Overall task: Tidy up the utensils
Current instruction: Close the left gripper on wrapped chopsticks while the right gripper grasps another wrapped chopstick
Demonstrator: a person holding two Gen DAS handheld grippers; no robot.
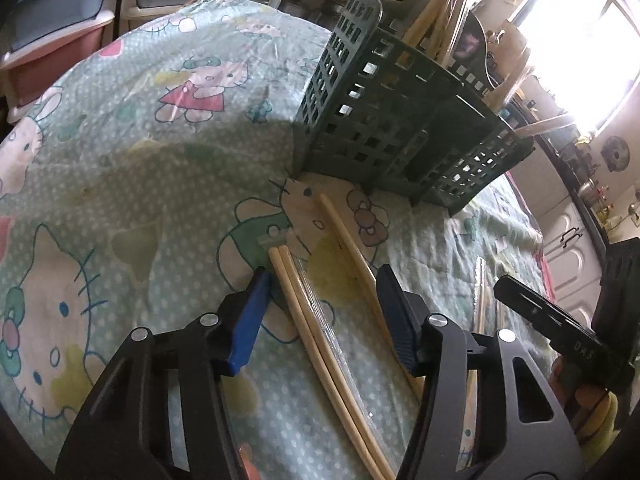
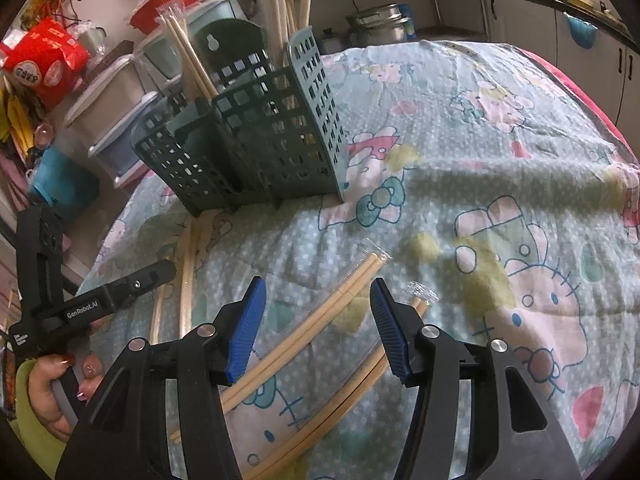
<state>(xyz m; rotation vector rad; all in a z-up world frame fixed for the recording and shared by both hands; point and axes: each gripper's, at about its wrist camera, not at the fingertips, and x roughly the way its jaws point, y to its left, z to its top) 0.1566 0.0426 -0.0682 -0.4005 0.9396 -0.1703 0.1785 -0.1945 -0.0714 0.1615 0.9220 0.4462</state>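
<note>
holder point(image 2: 256, 136) on cloth point(image 2: 480, 160) | chopsticks point(image 2: 320, 320) before holder

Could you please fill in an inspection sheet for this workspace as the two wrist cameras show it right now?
Surface: table under a cartoon-cat print cloth, wrinkled, with yellowish stains.
Job's things: green lattice utensil holder standing upright with chopsticks already in it; wrapped chopstick pair lying on the cloth between the left gripper's fingers; another wrapped pair between the right gripper's fingers; more loose chopsticks lie beside each.
Clutter: nothing seen on the cloth beyond the utensils.
Grippers: left gripper open, pads not pressing; right gripper open, pads not pressing.
Cables: nothing seen.
Surroundings: stacked storage boxes, a red bag, metal pots, cabinets, bright window.
</note>
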